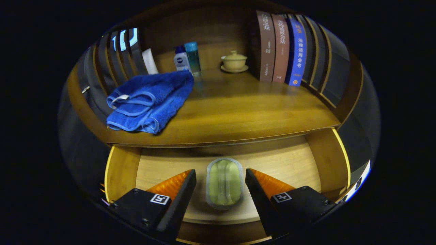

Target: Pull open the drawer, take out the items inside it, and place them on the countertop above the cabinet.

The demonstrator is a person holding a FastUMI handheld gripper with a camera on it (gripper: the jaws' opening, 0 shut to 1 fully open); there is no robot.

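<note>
Two fingers of the gripper (220,178) stand spread wide, flanking without touching one green soap dish (224,183) on the floor of the open drawer (289,163); its long axis runs straight ahead, parallel to them. Above, the countertop (245,109) carries one folded blue towel (150,100), two bottles (187,59), one lidded cup (234,61) and a row of books (281,47).

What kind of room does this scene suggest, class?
Probably a home-style study or bedroom cabinet: upright books, a folded blue towel and toiletry bottles on a wooden countertop. The open gripper straddles a translucent green soap-dish.
</note>
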